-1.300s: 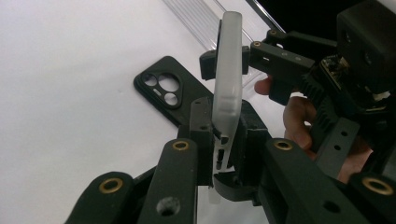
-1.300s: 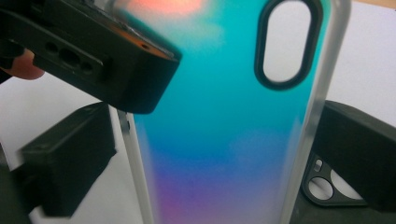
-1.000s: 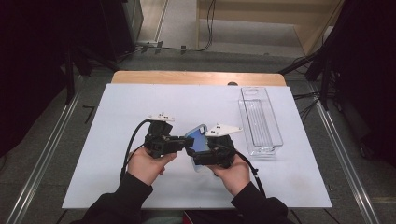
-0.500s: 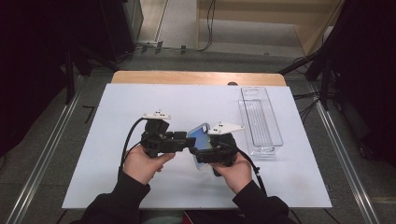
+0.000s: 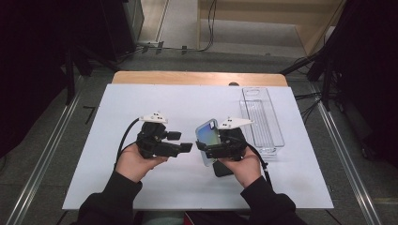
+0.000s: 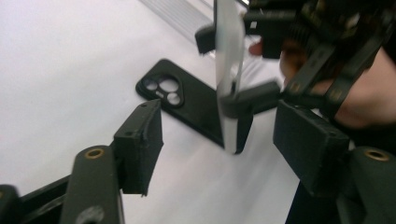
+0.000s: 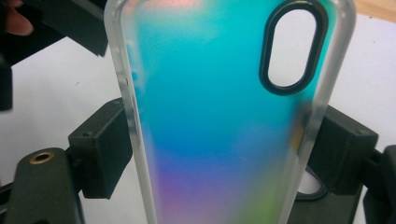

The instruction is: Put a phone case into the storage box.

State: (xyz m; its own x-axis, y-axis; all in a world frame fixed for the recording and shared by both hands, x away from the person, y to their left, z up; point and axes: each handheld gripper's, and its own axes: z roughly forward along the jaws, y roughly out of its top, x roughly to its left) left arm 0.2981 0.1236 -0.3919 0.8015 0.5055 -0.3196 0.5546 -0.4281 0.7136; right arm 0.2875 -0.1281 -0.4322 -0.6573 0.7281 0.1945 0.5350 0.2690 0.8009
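The right gripper (image 5: 212,147), just right of centre in the high view, is clamped on an iridescent case (image 5: 208,135) — its jaws press the case's two long edges, as the right gripper view shows, where the case (image 7: 219,116) stands upright with its oval camera cutout at the upper right of the frame. In the high view the case tilts up off the mat, its top edge toward the frame's upper part.

The left gripper (image 5: 185,142), left of centre, has its jaws wide apart and holds nothing; in the left gripper view the case (image 6: 229,74) shows edge-on between those jaws, near but not touching either.

Below the right hand (image 5: 241,161) a black case (image 6: 187,100) lies flat on the white mat (image 5: 141,101), partly hidden in the high view. A clear tray (image 5: 261,119) sits along the mat's right edge, just beside the right gripper. The mat's left half and upper middle lie bare — as does its lower right corner. A wooden table (image 5: 197,77) edge shows beyond the mat's far side.
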